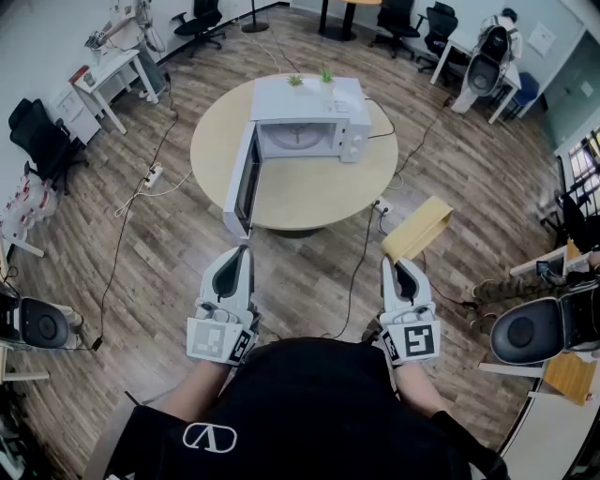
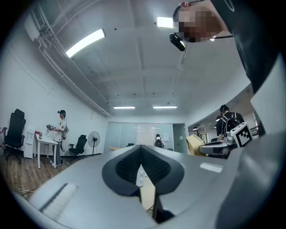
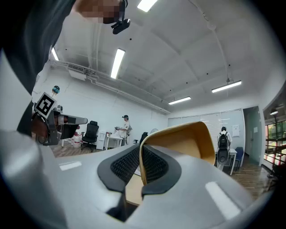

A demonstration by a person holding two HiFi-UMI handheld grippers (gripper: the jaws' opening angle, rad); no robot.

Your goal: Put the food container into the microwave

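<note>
Across the wood-plank floor (image 1: 169,244) from the person stands a round beige table (image 1: 309,202). On it sits a white microwave (image 1: 314,122) whose door (image 1: 242,183) hangs wide open on its left side, jutting toward the person, so the cavity is open to view. Office chairs (image 1: 199,19) and a white desk (image 1: 111,70) ring the room. Black cables (image 1: 356,272) trail over the floor between the person and the table, a white power strip (image 1: 153,174) lies off to the left, and two small green plants (image 1: 295,82) stand on the microwave's top. Only the head view shows the microwave plainly. The gripper views look out level across the room and add ceiling strip lights (image 2: 85,42), a standing floor fan (image 2: 93,141) and a person with a backpack (image 3: 222,143) near the far glass wall. The left gripper (image 1: 246,249) (image 2: 142,150) is held low in front of the person's body, its jaws pressed together at the tips with nothing between them. The right gripper (image 1: 392,262) (image 3: 141,150) is held level beside it, its jaws pinching one thin wall of the tan food container (image 1: 419,226) (image 3: 187,138). The container's body juts beyond the fingertips and off to the right, well apart from the table and microwave.
</note>
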